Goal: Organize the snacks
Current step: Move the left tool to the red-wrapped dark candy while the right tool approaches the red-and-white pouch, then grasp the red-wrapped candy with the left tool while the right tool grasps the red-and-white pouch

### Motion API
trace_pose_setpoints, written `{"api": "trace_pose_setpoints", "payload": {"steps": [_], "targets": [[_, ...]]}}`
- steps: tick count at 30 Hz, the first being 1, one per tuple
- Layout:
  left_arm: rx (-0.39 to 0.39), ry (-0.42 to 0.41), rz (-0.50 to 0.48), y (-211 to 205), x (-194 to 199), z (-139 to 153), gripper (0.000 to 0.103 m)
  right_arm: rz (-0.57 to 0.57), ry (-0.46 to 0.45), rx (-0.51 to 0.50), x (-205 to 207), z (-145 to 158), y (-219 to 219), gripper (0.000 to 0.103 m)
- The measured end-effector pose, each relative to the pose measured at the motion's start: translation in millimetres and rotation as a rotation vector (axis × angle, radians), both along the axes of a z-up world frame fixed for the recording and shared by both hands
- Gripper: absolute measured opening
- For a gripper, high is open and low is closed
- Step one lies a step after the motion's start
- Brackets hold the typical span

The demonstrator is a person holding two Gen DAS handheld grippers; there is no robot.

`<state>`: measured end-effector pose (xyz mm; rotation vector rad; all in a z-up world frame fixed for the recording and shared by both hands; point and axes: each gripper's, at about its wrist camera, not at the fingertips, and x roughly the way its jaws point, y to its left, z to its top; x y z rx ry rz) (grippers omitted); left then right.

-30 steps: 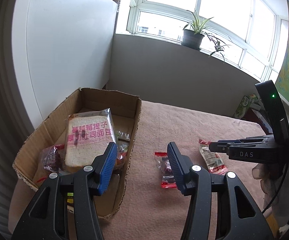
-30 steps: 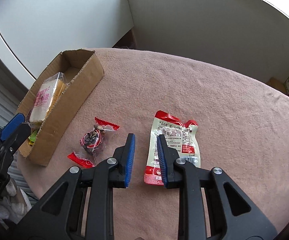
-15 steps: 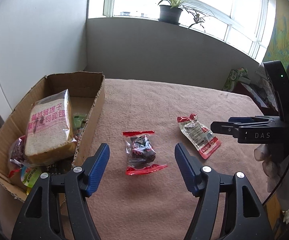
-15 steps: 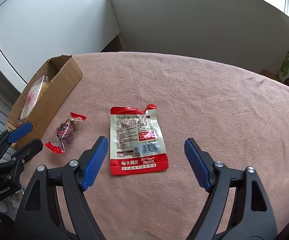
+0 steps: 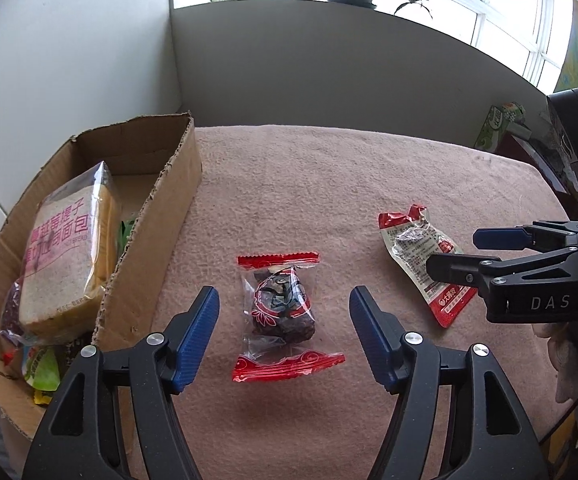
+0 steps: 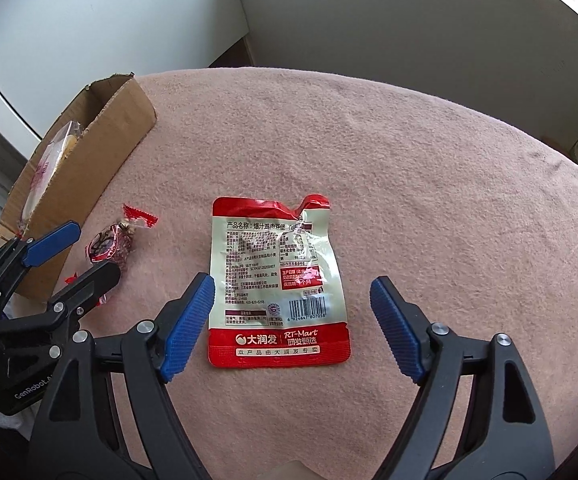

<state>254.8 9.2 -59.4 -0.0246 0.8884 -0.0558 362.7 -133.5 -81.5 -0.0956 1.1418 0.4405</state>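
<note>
Right wrist view: right gripper [image 6: 289,324], pinched shut a second ago, now gapes over flat red pouch [image 6: 277,280]; left gripper [image 5: 283,336] spread, straddling wrapped candy [image 5: 283,312], neither grasped yet, both pickups imminent.

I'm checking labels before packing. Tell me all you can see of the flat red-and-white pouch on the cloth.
The flat pouch looks like glossy foil-plastic: a white printed panel with Chinese text, a barcode and a red box, with red bands at top and bottom. Its top edge is crinkled. It lies flat, sealed, back side up, on the pink cloth, between the open right gripper's fingers, which do not touch it.
</note>
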Motion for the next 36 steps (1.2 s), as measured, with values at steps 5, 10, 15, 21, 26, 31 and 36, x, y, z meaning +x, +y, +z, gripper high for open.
{"api": "trace_pose_setpoints", "payload": {"steps": [5,10,15,21,26,31,36], "targets": [[0.0,0.02,0.017,2.9,7.0,-7.7,0.067,0.009,0.031,-0.013,7.1,-9.4,10.0,0.083],[0.0,0.037,0.009,-0.6,9.6,-13.0,0.067,0.014,0.039,-0.019,11.5,-14.8,16.6,0.092],[-0.031,0.055,0.017,6.2,13.3,-15.4,0.053,0.038,0.044,-0.035,6.5,-16.2,21.2,0.092],[-0.044,0.057,0.012,5.5,11.9,-15.9,0.042,0.044,0.035,-0.06,1.7,-14.8,18.9,0.077],[-0.043,0.052,0.01,5.7,10.9,-15.7,0.04,0.023,0.032,-0.031,0.2,-8.7,4.0,0.061],[-0.029,0.047,0.002,2.3,8.5,-16.8,0.04,0.03,0.018,-0.039,-2.4,-7.3,1.4,0.058],[-0.032,0.036,0.008,3.3,6.7,-14.3,0.039,0.025,-0.007,-0.057,-6.4,-5.2,6.2,0.054]]}}
